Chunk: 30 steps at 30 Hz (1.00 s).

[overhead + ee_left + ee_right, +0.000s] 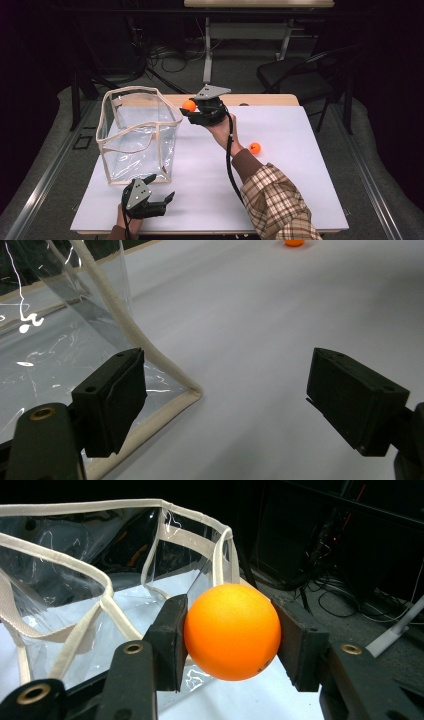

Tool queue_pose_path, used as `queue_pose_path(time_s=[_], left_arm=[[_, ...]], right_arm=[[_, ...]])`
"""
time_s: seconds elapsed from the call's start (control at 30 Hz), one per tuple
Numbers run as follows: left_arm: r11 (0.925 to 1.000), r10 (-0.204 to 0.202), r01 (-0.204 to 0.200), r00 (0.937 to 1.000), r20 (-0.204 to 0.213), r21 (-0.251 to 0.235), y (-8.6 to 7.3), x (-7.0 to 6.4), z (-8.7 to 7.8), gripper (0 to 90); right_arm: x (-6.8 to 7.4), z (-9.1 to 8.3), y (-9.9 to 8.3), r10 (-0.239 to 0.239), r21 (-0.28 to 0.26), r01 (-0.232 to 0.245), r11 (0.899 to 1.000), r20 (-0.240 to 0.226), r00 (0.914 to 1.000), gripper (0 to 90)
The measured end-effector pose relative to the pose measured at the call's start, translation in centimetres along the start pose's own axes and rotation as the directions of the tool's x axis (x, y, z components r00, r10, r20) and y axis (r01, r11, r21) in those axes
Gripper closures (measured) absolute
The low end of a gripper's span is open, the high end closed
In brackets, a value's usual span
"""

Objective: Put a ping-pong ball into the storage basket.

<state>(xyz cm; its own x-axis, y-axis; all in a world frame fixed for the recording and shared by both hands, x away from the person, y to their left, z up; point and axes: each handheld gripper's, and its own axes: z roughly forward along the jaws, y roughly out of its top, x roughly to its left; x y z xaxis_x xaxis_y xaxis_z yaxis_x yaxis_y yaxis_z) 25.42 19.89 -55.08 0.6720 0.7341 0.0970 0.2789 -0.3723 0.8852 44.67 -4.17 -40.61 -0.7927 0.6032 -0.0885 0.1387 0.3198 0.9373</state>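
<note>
White worktop, wooden edge visible at the far side. Dark room behind it, black chair and cable clutter on the floor.

Clear plastic bag with cream fabric trim stands open-topped on the worktop's left half; looks empty in the high view. In the left gripper view its near bottom corner sits between the jaws' lines, just beside the left-hand jaw.

Person's right arm, plaid sleeve, reaches forward across the worktop. Right gripper is raised near the bag's far right corner, just outside the rim, jaws pinching an orange ball. Right gripper view: ball clamped squarely between both pads, bag opening directly behind it.

Left gripper sits low at the worktop's near left edge, just in front of the bag, jaws spread wide, nothing between them.

Second orange ball lies loose on the worktop right of centre, just beside the right forearm; also at the top edge of the left gripper view.
</note>
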Motion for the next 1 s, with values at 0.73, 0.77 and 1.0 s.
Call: queue_pose_path(time_s=[0.73, 0.77, 1.0], left_arm=[[1.0, -0.001, 0.001, 1.0, 0.0, 0.0, 0.0, 0.0, 0.0, 16.0], [1.0, 0.0, 0.0, 1.0, 0.0, 0.001, 0.0, 0.0, 0.0, 16.0], [1.0, -0.001, 0.001, 1.0, 0.001, 0.0, 0.0, 0.0, 0.0, 16.0]], right_arm=[[0.5, 1.2, 0.6, 0.01, -0.004, -0.01, 1.0, -0.019, 0.9998, 50.8], [0.5, 1.3, 0.6, 0.011, -0.002, -0.011, 1.0, -0.021, 0.9997, 50.8], [0.7, 1.8, 0.6, 0.011, 0.001, -0.011, 1.0, -0.034, 0.9994, 50.8]])
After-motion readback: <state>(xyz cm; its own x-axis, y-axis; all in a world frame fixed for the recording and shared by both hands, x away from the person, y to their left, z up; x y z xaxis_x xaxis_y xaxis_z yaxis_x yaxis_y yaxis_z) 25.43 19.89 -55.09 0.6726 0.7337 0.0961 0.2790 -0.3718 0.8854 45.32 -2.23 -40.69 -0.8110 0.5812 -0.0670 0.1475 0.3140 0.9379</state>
